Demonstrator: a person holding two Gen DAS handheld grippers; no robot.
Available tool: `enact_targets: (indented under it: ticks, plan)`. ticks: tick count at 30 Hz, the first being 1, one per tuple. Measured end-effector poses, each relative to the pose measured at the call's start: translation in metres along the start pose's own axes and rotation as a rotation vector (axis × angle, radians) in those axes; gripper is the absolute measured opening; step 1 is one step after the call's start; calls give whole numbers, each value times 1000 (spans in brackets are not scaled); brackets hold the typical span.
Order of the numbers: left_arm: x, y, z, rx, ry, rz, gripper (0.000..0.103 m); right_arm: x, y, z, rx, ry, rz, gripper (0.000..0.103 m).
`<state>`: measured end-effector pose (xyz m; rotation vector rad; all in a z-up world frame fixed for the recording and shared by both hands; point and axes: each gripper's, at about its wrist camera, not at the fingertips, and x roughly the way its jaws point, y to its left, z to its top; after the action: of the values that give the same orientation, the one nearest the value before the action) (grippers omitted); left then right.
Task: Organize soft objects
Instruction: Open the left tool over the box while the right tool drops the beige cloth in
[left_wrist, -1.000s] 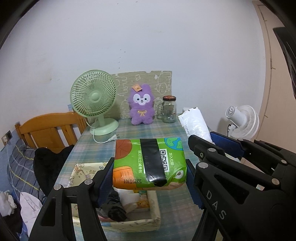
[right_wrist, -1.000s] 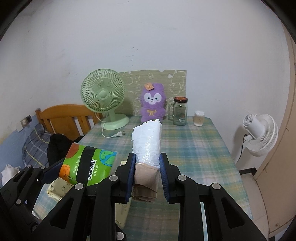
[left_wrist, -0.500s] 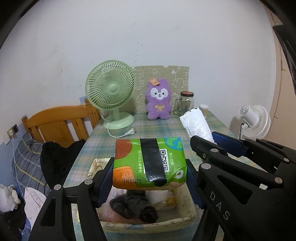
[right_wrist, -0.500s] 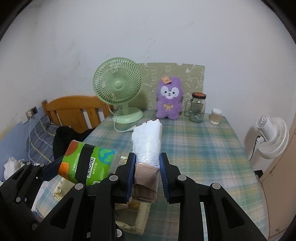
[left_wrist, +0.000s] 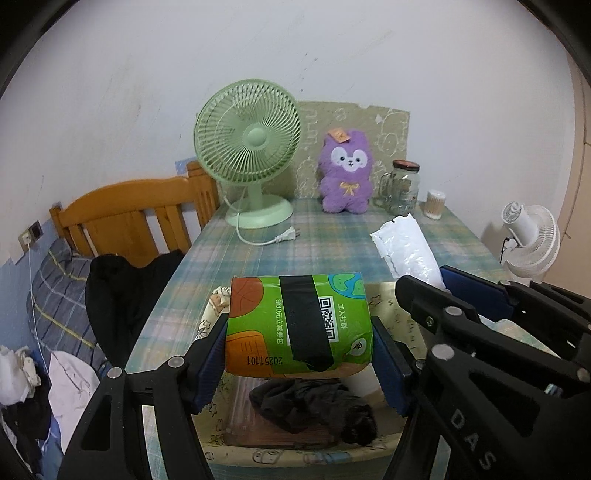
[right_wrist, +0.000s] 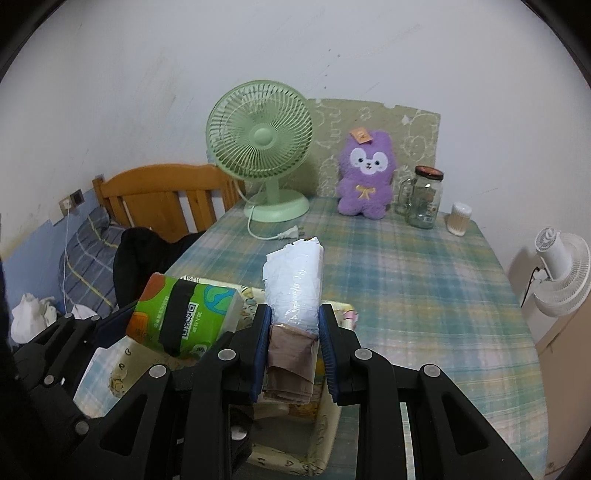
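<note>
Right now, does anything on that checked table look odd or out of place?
Two things. The pale green desk fan is unplugged; its white plug lies loose on the checked tablecloth. The green tissue pack held in the left tongs has a wide black tape strip stuck across its printed wrapper.

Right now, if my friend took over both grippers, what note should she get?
Left hand-held gripper: shut on the green tissue pack, held above the fabric storage box.
Right hand-held gripper: shut on the white plastic-wrapped bundle, also over the box.
Done: a dark cloth item already lies in the box.
Left: probably lower and release both. The purple plush toy sits at the table's far end; unclear whether it goes in.
</note>
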<state>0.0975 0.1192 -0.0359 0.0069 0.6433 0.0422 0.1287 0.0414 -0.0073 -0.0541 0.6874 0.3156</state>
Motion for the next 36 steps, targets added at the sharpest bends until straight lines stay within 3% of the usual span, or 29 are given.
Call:
enact_targets:
  ticks: [5, 7, 9, 24, 27, 29, 36]
  plan:
    - [15, 8, -5, -28, 33, 14, 76, 13, 4, -3, -2, 32, 16, 29]
    - [19, 10, -6, -32, 42, 23, 89, 17, 6, -5, -5, 40, 20, 29]
    - [21, 11, -8, -34, 48, 22, 93, 20, 6, -6, -5, 46, 24, 29]
    - [33, 17, -16, -63, 108, 9, 98, 48, 8, -12, 8, 99, 96, 31]
    - [37, 17, -17, -77, 132, 6, 98, 53, 6, -12, 27, 120, 102, 46]
    - [36, 17, -17, -76, 129, -2, 98, 56, 4, -12, 47, 130, 110, 67]
    - [32, 9, -16, -65, 115, -12, 98, 49, -3, -12, 57, 116, 83, 77]
